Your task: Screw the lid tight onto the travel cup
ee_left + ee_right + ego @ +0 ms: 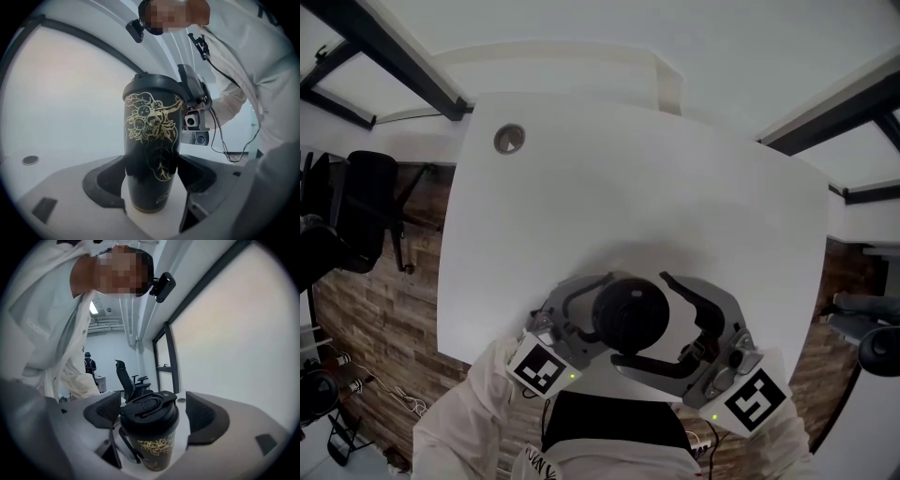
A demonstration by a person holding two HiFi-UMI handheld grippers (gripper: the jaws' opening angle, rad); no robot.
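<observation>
The left gripper (pixel 152 174) pinches the upright, gold-patterned black cup (pixel 151 140) on the table (pixel 656 187), while the right gripper (pixel 151 414) is spread around its black lid (pixel 149 406).

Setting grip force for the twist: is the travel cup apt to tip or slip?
Tall on a narrower base, the travel cup probably tips under side load. Its glossy tapered wall may spin in the left gripper, which clamps it low. It looks rigid, so a firm squeeze seems safe.
</observation>
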